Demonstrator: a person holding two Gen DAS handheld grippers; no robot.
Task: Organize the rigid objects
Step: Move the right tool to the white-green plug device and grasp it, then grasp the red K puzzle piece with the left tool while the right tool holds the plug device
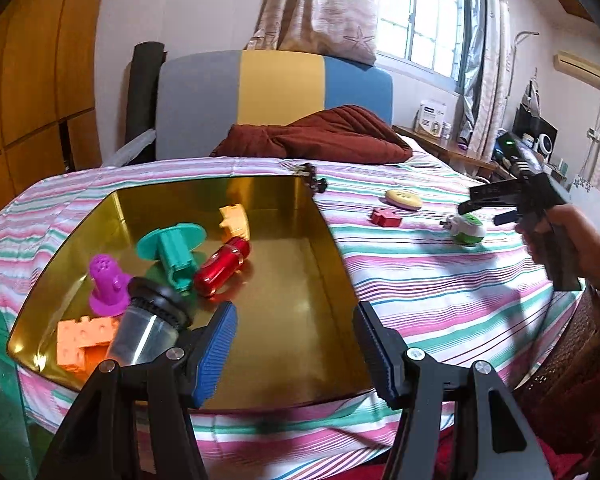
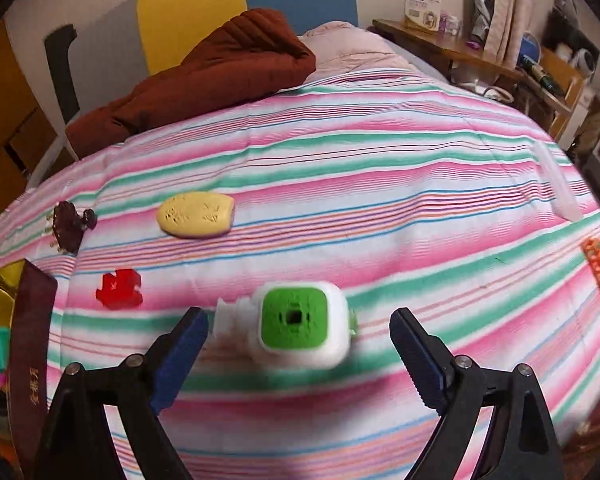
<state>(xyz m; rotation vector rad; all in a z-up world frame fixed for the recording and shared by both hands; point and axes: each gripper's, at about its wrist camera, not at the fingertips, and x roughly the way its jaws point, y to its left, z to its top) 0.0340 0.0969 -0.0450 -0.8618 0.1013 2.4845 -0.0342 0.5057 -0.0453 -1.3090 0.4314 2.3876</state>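
Right wrist view: your right gripper (image 2: 298, 354) is spread around the green-and-white plug-in device (image 2: 300, 324). Your left gripper (image 1: 296, 344) hangs spread, empty, over the gold tin (image 1: 292, 280).

the left gripper (image 1: 296, 324) fills the bottom of its own wrist view, black arms rising from 7 and 5 o'clock, blue ribbed pads (image 1: 216, 354) spread wide with nothing between them. the right gripper (image 2: 300, 340) is likewise agape in its wrist view, jaws parted at 8 and 4 o'clock, pads (image 2: 180, 360) touching nothing. from the left camera the right gripper (image 1: 496, 208) shows at 3 o'clock, pointing left, its handle gripped by the person's right hand (image 1: 568, 248).
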